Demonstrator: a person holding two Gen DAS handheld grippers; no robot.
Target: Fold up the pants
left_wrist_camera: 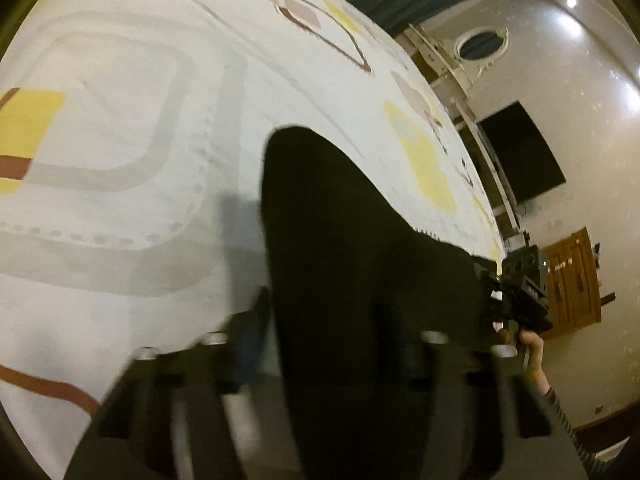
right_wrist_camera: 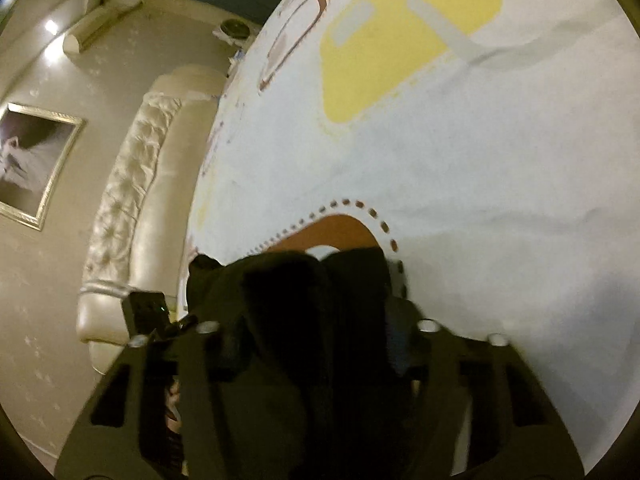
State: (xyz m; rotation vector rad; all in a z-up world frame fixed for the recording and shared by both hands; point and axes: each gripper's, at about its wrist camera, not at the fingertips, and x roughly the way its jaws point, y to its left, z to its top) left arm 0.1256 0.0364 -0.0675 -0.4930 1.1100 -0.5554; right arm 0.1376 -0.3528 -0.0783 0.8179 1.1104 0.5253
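The black pants (left_wrist_camera: 340, 264) cover the middle of both wrist views, so much is hidden. In the left wrist view the cloth hangs over the left tongs (left_wrist_camera: 332, 344) and hides the tips of both fingers; only one blurred finger (left_wrist_camera: 252, 320) shows at the left edge of the cloth. The fingers stand on either side of the fabric, so the left tongs seem pressed on the pants, but the exact point of contact cannot be seen. The far end of the pants lies on the bed sheet (left_wrist_camera: 120, 80), which is white with yellow and brown shapes.

At the right edge of the same view the right tongs (left_wrist_camera: 490, 280) are blurred and partly behind the cloth, with the person's hand (left_wrist_camera: 528, 344) below.

In the right wrist view the pants (right_wrist_camera: 288, 320) are bunched between the fingers of the right tongs (right_wrist_camera: 316, 320), which pinch the dark fabric; the tips are buried in it. Beside them the bed sheet (right_wrist_camera: 480, 160) and the padded headboard (right_wrist_camera: 132, 184) are visible. The dark block (right_wrist_camera: 146, 312) at the left is cut off by the frame of the tongs.
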